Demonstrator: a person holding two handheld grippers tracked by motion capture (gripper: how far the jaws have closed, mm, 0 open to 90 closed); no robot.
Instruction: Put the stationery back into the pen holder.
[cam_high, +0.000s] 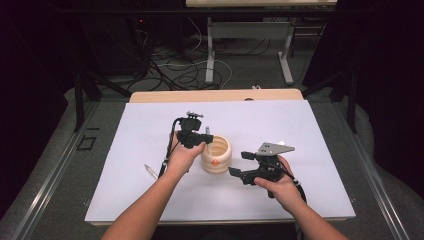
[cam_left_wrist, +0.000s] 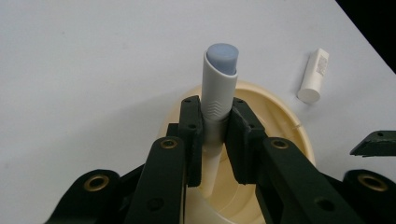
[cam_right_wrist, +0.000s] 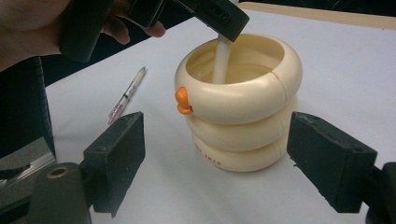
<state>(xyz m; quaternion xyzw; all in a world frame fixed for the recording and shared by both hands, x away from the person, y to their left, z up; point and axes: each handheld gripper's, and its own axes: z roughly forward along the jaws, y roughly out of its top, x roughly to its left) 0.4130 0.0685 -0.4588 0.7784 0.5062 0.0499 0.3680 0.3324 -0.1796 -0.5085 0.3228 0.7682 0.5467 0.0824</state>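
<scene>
White plastic marker (cam_left_wrist: 218, 93), round barrel with a ribbed grip band and a flat grey-blue end, clenched between the left gripper (cam_left_wrist: 215, 128) jaws partway down; lower shaft dips inside the holder (cam_right_wrist: 243, 100), upper end sticks out above the rim. Holder is a glossy cream cup shaped like three stacked fat rings, with a small orange beak (cam_right_wrist: 182, 101) at 9 o'clock in the right gripper view and faint orange print low on the base. It stands upright near the middle of the mat (cam_high: 150, 190), in the high view just at 3 o'clock of the left hand (cam_high: 182, 157).

Right gripper (cam_right_wrist: 215, 158): jaws released, wide apart, square black foam-like pads on either side of the holder, not touching, some gap on each side. In the high view it sits at 4 o'clock of the holder, held by the right hand (cam_high: 277, 187).

Mat is smooth, matte, white, lots of bare room all round the holder. Pen (cam_right_wrist: 127, 94) lies flat at 9 o'clock of the holder in the right gripper view, well apart. Small white cap (cam_left_wrist: 314, 75) lies at 2 o'clock in the left gripper view, near the mat edge. Wooden table edge (cam_high: 215, 95) past the mat at 12 o'clock.
</scene>
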